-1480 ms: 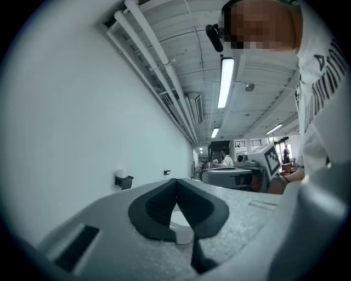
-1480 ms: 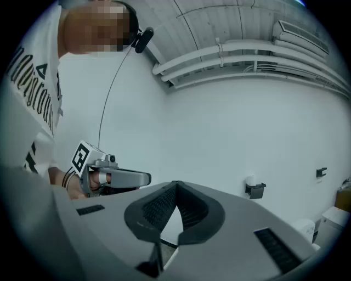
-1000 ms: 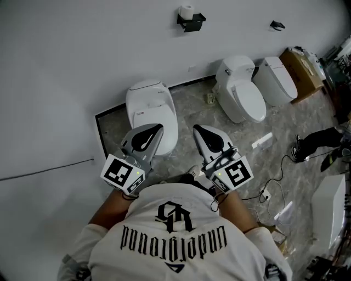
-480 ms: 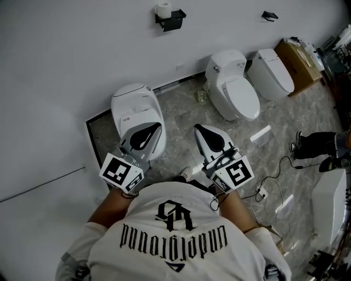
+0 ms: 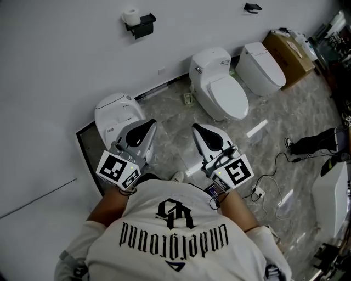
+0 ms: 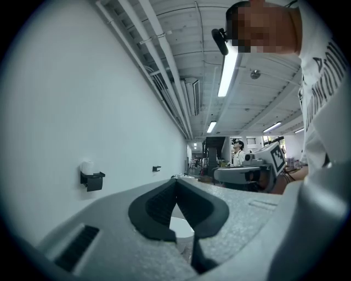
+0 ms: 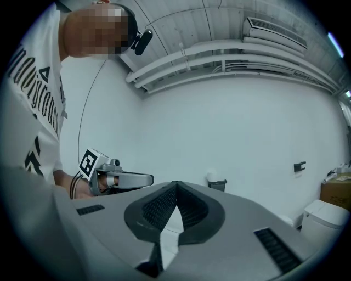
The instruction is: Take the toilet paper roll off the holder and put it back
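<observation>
The white toilet paper roll (image 5: 130, 16) sits on a black wall holder (image 5: 143, 25) far ahead, at the top left of the head view. My left gripper (image 5: 149, 125) and right gripper (image 5: 197, 129) are held side by side close to my chest, far short of the wall, both shut with nothing between the jaws. The left gripper view shows the roll (image 6: 86, 167) and holder (image 6: 93, 180) small on the wall to the left of the shut jaw tips (image 6: 175, 181). In the right gripper view the roll (image 7: 212, 176) stands just right of the shut tips (image 7: 175, 184).
Three white toilets stand along the wall: one (image 5: 112, 110) right below my left gripper, a second (image 5: 219, 88) and a third (image 5: 260, 66) further right. A cardboard box (image 5: 288, 49), a second black holder (image 5: 252, 7), floor cables (image 5: 269, 184) and a person's legs (image 5: 310, 144) lie to the right.
The wall, holder and toilets have slid left in the head view. Both grippers keep the same place before my chest and stay shut.
</observation>
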Motion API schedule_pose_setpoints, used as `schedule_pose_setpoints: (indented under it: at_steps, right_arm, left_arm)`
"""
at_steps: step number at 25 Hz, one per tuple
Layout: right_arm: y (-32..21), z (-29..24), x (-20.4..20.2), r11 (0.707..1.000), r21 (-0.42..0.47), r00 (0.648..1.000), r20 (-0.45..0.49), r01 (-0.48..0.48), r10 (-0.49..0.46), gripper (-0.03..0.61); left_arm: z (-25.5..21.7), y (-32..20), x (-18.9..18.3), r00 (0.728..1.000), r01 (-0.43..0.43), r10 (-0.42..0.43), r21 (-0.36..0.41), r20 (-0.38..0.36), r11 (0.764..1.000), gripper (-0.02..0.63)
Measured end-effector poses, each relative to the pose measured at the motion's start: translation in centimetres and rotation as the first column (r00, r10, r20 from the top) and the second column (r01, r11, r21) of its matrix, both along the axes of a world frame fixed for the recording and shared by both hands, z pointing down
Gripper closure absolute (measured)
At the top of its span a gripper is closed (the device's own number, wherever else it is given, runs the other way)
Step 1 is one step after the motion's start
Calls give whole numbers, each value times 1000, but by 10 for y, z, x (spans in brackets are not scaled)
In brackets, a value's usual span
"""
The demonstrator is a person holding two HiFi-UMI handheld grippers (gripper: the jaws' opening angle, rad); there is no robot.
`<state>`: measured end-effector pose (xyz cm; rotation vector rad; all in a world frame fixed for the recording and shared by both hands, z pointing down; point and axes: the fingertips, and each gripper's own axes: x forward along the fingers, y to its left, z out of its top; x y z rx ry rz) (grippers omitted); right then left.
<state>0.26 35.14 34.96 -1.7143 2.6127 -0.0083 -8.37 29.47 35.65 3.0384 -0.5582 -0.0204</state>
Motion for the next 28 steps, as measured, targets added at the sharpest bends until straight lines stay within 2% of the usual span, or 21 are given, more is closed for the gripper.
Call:
schedule_pose_setpoints:
  at_steps: [5, 16, 22, 28]
  right_arm:
    - [-3, 4, 30, 999, -4, 999, 25, -31, 32, 566]
    - [-46, 9, 73, 996, -16, 995, 30, -90, 91, 566]
    - [-100, 8, 89, 997, -14, 997, 25, -78, 79, 566]
    - [-177, -8, 87, 999, 15, 999, 18, -33, 32, 566]
  left_arm:
    - [6, -4, 26, 1000, -19, 19, -10, 21, 1000, 601]
    - [17, -59, 66, 999, -46, 46, -19, 25, 999, 601]
    - [10, -114, 84, 999, -38, 38, -5, 7, 999, 601]
    - [-1, -181, 81, 1000, -12, 12, 18, 4, 1000, 601]
